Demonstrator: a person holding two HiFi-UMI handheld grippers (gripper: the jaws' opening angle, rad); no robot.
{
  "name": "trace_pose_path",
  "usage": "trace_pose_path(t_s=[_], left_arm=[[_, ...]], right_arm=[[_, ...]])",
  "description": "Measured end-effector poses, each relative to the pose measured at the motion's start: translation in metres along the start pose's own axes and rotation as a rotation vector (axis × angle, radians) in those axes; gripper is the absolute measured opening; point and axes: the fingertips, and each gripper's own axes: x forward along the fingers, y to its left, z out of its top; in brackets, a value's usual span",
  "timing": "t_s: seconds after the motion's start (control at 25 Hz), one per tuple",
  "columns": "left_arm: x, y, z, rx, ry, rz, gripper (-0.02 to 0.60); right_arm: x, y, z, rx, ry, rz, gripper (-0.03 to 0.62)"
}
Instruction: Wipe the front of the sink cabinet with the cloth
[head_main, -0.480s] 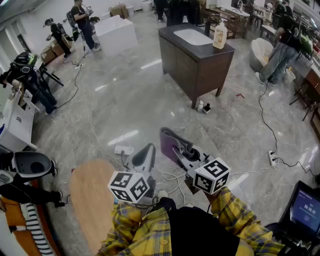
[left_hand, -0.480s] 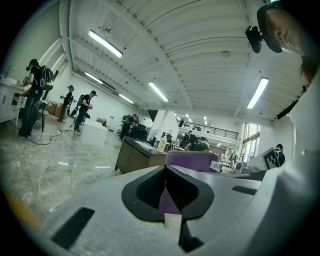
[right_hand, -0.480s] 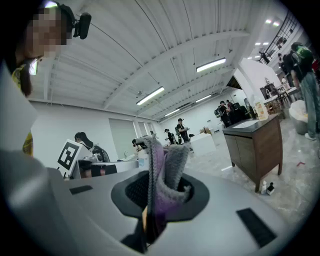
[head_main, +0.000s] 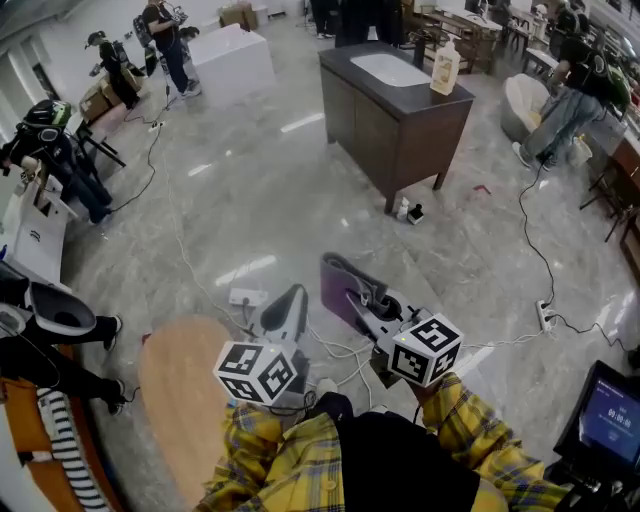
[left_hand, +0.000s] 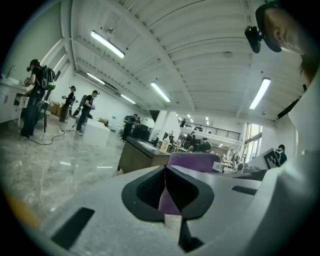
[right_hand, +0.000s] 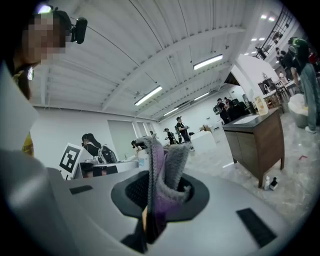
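The dark brown sink cabinet (head_main: 395, 110) stands across the floor, far from both grippers, with a white basin in its top. It also shows in the gripper views as the cabinet (left_hand: 137, 157) and the cabinet (right_hand: 260, 145). My right gripper (head_main: 362, 305) is held close to my body and is shut on a purple and grey cloth (head_main: 343, 283). The cloth (right_hand: 167, 165) sticks up from the right gripper (right_hand: 157, 192). My left gripper (head_main: 288, 308) is beside it with its jaws together. Past the left gripper (left_hand: 165, 172), the cloth (left_hand: 192, 161) shows apart from it.
A soap bottle (head_main: 444, 68) stands on the cabinet top and small bottles (head_main: 407, 213) sit by its near leg. Cables and a power strip (head_main: 247, 298) lie on the marble floor before me. A wooden oval board (head_main: 180, 390) is at my left, a screen (head_main: 610, 420) at right. Several people stand around.
Both grippers stay in nearly the same place with the cloth still held. The head view has shifted slightly, and the person at the left edge has moved.
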Motion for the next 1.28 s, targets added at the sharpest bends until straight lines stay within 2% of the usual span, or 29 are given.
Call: trace_pose_path(t_s=[0.36, 1.0, 1.28], left_arm=[[0.01, 0.047, 0.014, 0.0, -0.004, 0.012, 0.006], [0.025, 0.154, 0.031, 0.061, 0.02, -0.02, 0.006], [0.025, 0.173, 0.046, 0.042, -0.004, -0.013, 0.006]], right_arm=[[0.04, -0.009, 0.0, -0.001, 0.007, -0.02, 0.043], [0.155, -0.017, -0.011, 0.015, -0.008, -0.038, 0.043], [0.172, -0.014, -0.009, 0.008, 0.024, -0.055, 0.043]])
